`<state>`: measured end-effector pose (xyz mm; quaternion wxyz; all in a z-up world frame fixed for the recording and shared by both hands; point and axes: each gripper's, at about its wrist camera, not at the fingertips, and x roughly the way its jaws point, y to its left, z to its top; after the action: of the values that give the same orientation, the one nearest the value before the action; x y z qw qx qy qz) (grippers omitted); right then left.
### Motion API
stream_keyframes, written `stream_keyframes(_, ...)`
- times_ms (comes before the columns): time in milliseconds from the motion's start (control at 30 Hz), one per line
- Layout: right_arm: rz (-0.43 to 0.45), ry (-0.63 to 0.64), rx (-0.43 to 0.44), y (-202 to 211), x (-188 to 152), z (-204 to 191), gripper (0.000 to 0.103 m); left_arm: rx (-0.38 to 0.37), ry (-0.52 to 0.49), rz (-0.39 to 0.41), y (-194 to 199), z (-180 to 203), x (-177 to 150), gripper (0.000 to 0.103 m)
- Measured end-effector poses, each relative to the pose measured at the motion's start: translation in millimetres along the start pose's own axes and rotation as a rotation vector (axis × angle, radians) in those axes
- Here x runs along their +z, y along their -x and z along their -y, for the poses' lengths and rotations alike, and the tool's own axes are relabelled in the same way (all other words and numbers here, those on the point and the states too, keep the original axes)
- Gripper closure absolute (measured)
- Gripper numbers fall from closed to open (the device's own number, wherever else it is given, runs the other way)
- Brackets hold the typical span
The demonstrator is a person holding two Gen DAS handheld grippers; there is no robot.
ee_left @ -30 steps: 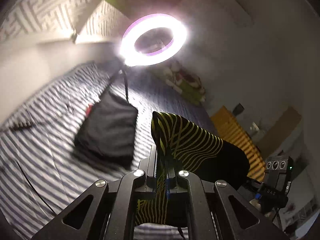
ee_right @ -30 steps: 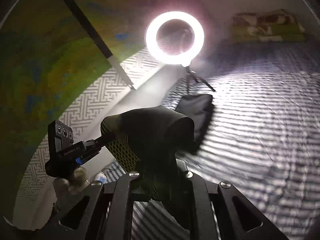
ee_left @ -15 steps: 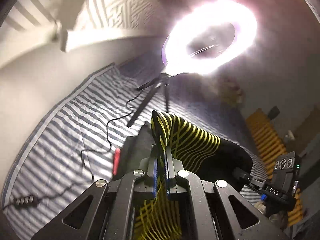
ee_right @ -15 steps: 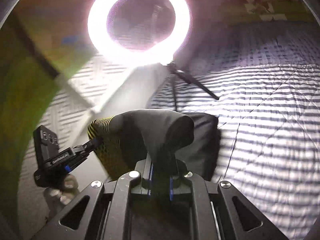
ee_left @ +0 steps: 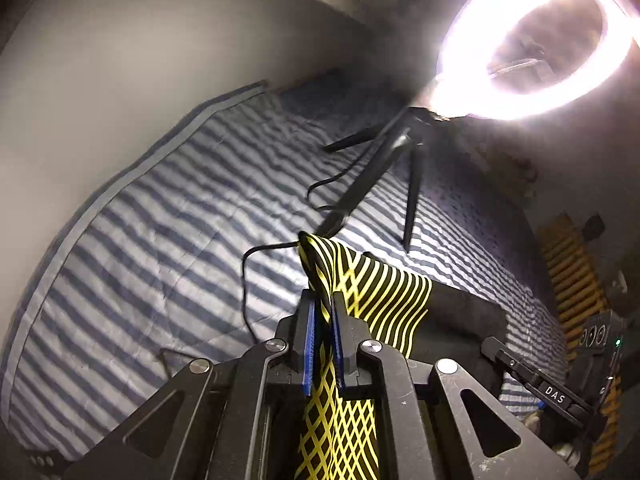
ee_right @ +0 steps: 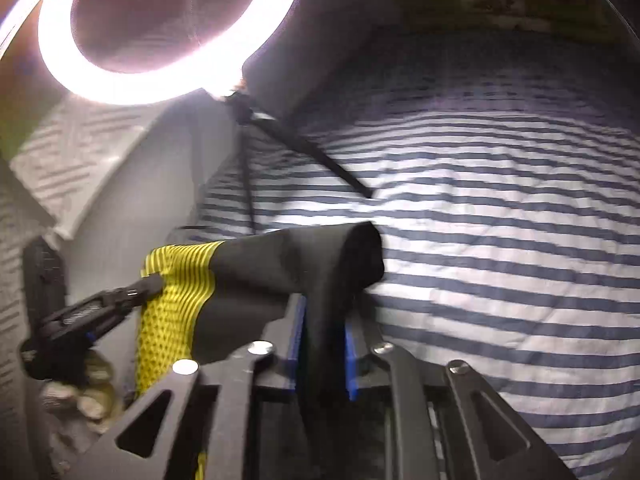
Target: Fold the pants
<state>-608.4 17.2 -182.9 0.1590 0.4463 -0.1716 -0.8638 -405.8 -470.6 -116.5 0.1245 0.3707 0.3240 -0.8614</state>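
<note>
The pants (ee_left: 384, 292) are black with a yellow-striped panel and hang stretched between both grippers over the striped quilt (ee_left: 160, 260). My left gripper (ee_left: 324, 312) has the yellow-striped edge between its blue pads; its jaws are opening but the pads still touch the cloth. In the right wrist view the black part of the pants (ee_right: 280, 264) drapes over my right gripper (ee_right: 324, 320). Its jaws are opening, and the fold hangs slack in the widened gap. Each view shows the other gripper at its side, the left one (ee_right: 100, 304) on the yellow panel.
A lit ring light (ee_left: 452, 72) on a black tripod (ee_left: 360, 188) stands on the quilt (ee_right: 500, 280) just beyond the pants. Its cable (ee_left: 246, 280) loops over the cover. A pale wall runs along the left. A hand (ee_right: 88, 396) shows at lower left.
Both grippers have moved forward and down towards the ring light, carrying the pants. The dark folded pile has dropped out of view. The right pads stand wider apart than before.
</note>
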Motion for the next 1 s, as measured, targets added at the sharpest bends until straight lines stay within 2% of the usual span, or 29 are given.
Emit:
stream_keyframes(167, 0.073, -0.055, -0.047, 28, 1, 19, 0.076, 0.019, -0.053, 0.062, 44, 3, -8, 0.093)
stream_keyframes(233, 0.074, -0.04, 0.008, 44, -8, 14, 0.075, 0.0, -0.088, 0.044, 63, 10, -22, 0.093)
stream_keyframes(333, 0.037, 0.069, 0.05, 60, -35, -10, 0.075, -0.027, -0.136, -0.02, 73, 18, -55, 0.093)
stream_keyframes(433, -0.031, 0.164, 0.039, 62, -71, -35, 0.075, -0.04, -0.154, -0.098, 69, 26, -93, 0.093)
stream_keyframes(533, -0.107, 0.182, 0.029, 54, -97, -43, 0.075, 0.023, -0.164, -0.17, 54, 30, -123, 0.093)
stream_keyframes(600, -0.175, 0.166, 0.003, 47, -110, -44, 0.075, 0.033, -0.129, -0.235, 49, 28, -138, 0.093)
stream_keyframes(633, -0.193, 0.161, -0.005, 48, -116, -44, 0.075, 0.037, -0.113, -0.242, 51, 28, -142, 0.093)
stream_keyframes(767, -0.206, 0.124, -0.016, 82, -131, -38, 0.075, 0.065, -0.149, -0.202, 91, 53, -162, 0.092)
stream_keyframes(833, -0.192, 0.123, -0.015, 116, -141, -37, 0.075, 0.07, -0.186, -0.166, 121, 75, -178, 0.09)
stream_keyframes(900, -0.169, 0.134, -0.035, 152, -153, -38, 0.075, 0.072, -0.223, -0.129, 155, 97, -193, 0.077)
stream_keyframes(967, -0.142, 0.137, -0.04, 188, -165, -37, 0.074, 0.068, -0.251, -0.089, 185, 118, -210, 0.069)
stream_keyframes(1000, -0.124, 0.134, -0.041, 213, -175, -35, 0.074, 0.058, -0.268, -0.074, 203, 131, -220, 0.068)
